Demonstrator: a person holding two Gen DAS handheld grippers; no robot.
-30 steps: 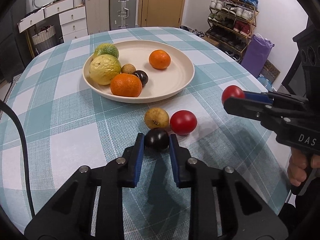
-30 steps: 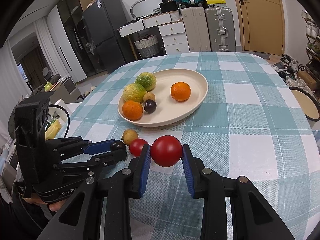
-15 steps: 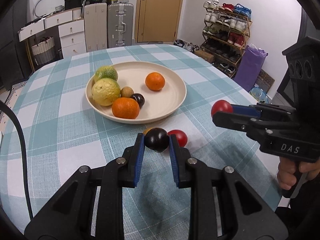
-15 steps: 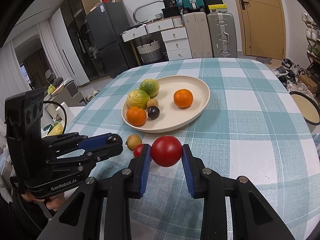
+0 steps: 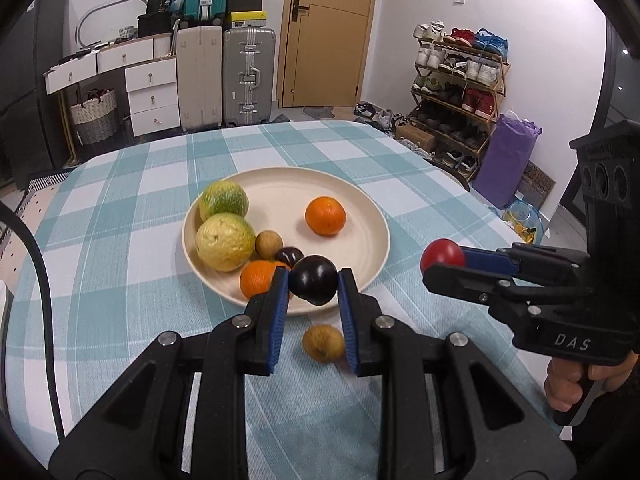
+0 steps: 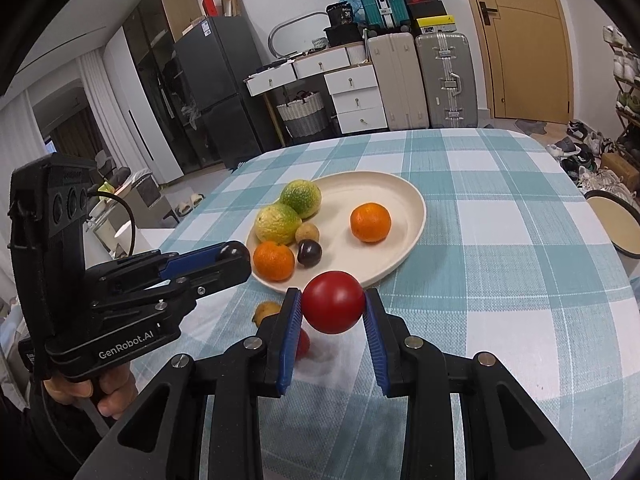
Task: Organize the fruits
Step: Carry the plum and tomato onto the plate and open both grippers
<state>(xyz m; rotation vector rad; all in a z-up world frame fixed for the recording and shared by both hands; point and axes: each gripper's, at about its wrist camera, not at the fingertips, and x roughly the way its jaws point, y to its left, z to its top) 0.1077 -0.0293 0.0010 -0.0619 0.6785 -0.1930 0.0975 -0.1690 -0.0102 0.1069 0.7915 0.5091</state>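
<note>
Carrying fruit to the cream plate [image 5: 376, 220] is the step in hand. The left gripper [image 5: 313, 284] has its jaws pinching a dark plum [image 5: 314, 285], held above the bench near the plate's front rim. The right gripper [image 6: 332, 304] has its jaws pinching a red tomato [image 6: 333, 302], likewise clear of the checked cloth. A small brownish fruit [image 5: 323, 342] and another red tomato [image 6: 303, 343] lie on the bench below. Next, each load likely needs bringing over a bare part of the plate, lowering gently, then releasing so nothing rolls against the oranges.
</note>
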